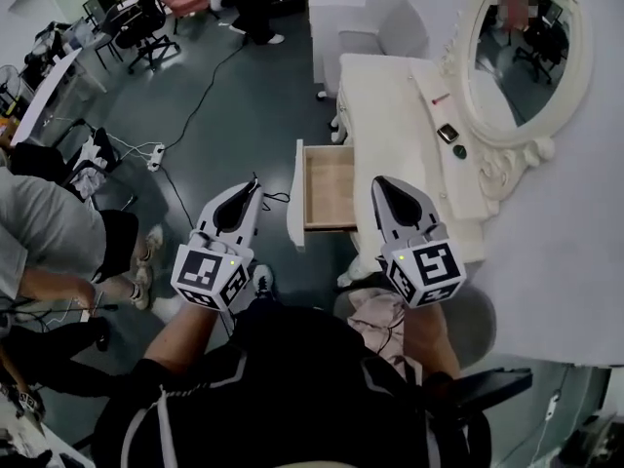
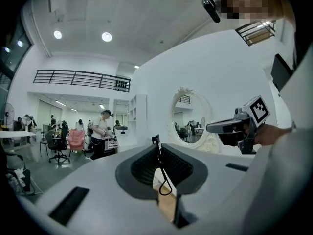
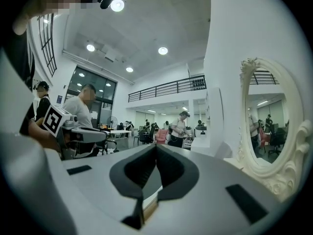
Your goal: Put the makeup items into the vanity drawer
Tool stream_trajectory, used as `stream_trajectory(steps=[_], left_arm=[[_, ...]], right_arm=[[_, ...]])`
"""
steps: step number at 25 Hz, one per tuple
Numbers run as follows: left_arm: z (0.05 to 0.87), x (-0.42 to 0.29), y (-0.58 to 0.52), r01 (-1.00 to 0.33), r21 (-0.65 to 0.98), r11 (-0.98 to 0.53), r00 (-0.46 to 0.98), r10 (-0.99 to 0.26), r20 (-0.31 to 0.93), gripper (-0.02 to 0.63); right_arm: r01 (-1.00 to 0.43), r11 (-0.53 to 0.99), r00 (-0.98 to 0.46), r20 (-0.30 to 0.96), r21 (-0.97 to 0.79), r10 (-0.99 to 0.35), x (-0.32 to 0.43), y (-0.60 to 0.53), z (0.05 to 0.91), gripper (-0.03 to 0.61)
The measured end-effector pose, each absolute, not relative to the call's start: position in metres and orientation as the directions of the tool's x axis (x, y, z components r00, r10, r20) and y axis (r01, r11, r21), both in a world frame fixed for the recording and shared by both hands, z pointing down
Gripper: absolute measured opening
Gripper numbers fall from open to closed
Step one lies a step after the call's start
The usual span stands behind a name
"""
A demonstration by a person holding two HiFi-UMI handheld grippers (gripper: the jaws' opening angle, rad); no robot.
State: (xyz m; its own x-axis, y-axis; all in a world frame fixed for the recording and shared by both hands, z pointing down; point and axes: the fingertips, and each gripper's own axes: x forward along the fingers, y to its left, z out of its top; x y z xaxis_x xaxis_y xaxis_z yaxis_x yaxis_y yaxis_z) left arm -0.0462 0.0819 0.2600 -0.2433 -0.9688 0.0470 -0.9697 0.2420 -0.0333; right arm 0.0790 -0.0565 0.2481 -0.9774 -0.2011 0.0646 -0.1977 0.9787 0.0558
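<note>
1. Nearest, the person's dark sleeves reach forward with a gripper in each hand, and a patch of pink fabric (image 1: 375, 322) shows between the forearms.
2. The left gripper (image 1: 251, 187) hangs over the grey floor, left of the drawer's front. Its jaws are pinched on a thin black cord (image 2: 160, 165), whose loop dangles in the gap behind the tips. What the cord belongs to cannot be told.
3. The right gripper (image 1: 379, 183) is over the vanity's near front corner, jaws pressed together with nothing between them.
4. Between the two grippers' tips the vanity drawer (image 1: 330, 188) is pulled out, its wooden bottom showing and its white front panel jutting over the floor.
5. Beyond it is the white vanity top (image 1: 385, 105).
6. The makeup items lie along its mirror-side edge, well apart from the drawer: a small square compact (image 1: 448, 133), a dark round piece (image 1: 459, 151) just beside it and a white stick with a red mark (image 1: 441, 97) farther back.
7. The oval mirror (image 1: 522, 52) in its ornate white frame stands right behind them.
8. To the left, a seated person in a grey shirt (image 1: 44, 227) is close by, with a power strip (image 1: 156, 152) and cables on the floor.
9. Farthest off are a black office chair (image 1: 146, 27) and a standing person (image 1: 253, 3).
</note>
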Motion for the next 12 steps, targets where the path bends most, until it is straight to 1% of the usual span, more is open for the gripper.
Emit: stream_trajectory(steps=[3, 12], left_arm=[[0.268, -0.058, 0.061, -0.981, -0.031, 0.194, -0.195, -0.979, 0.058, 0.025], [0.297, -0.117, -0.005, -1.000, 0.006, 0.015, -0.015, -0.996, 0.092, 0.025]], right_arm=[[-0.227, 0.972, -0.970, 0.076, 0.059, -0.232, 0.070, -0.067, 0.254, 0.005], [-0.388, 0.921, -0.909, 0.147, 0.039, -0.389, 0.025, -0.107, 0.286, 0.005]])
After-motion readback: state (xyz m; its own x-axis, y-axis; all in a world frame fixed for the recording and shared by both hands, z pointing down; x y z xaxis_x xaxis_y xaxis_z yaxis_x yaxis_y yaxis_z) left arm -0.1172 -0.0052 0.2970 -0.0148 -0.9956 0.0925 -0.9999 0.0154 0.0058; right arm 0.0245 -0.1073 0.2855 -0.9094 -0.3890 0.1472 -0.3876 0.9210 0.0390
